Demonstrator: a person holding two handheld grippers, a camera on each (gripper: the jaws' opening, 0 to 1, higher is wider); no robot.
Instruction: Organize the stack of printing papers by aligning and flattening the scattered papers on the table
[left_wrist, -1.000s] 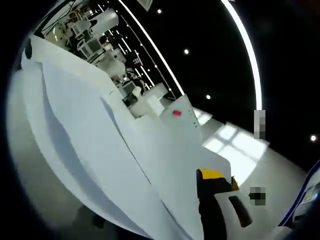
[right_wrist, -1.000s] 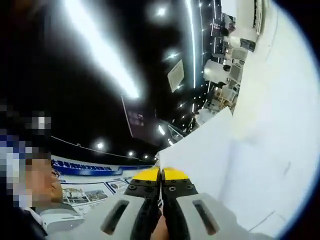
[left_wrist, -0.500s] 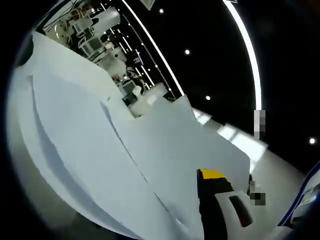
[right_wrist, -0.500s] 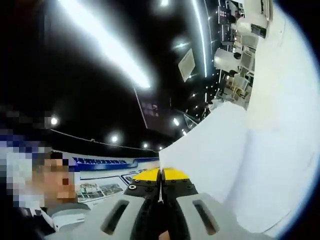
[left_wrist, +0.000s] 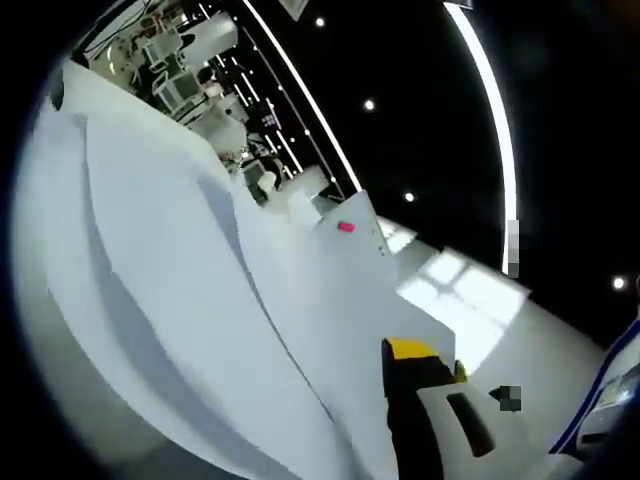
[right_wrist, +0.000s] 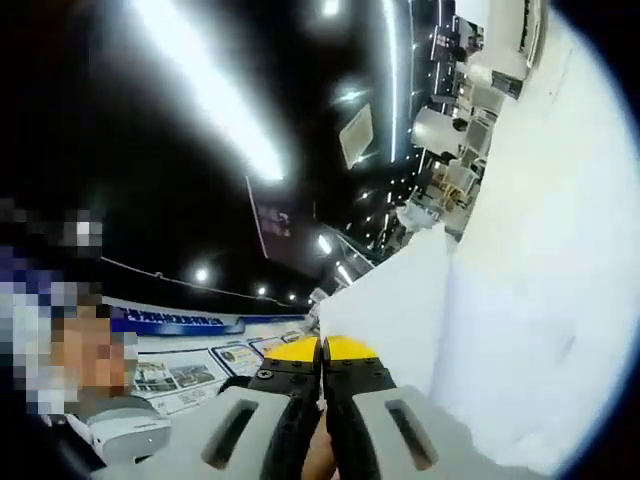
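My left gripper (left_wrist: 415, 365) was half hidden behind the papers (left_wrist: 200, 290); only one yellow-tipped jaw showed, so I could not tell its opening. In the left gripper view the sheets fanned unevenly, a small pink mark (left_wrist: 346, 227) beyond them. My right gripper (right_wrist: 322, 350) had its jaws pressed together beside the papers (right_wrist: 530, 300). The wall posters (right_wrist: 190, 370) carried writing too blurred to read.

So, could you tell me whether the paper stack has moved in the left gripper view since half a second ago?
Yes. The paper stack has dropped back relative to the left gripper, uncovering the pink marker it hid before.
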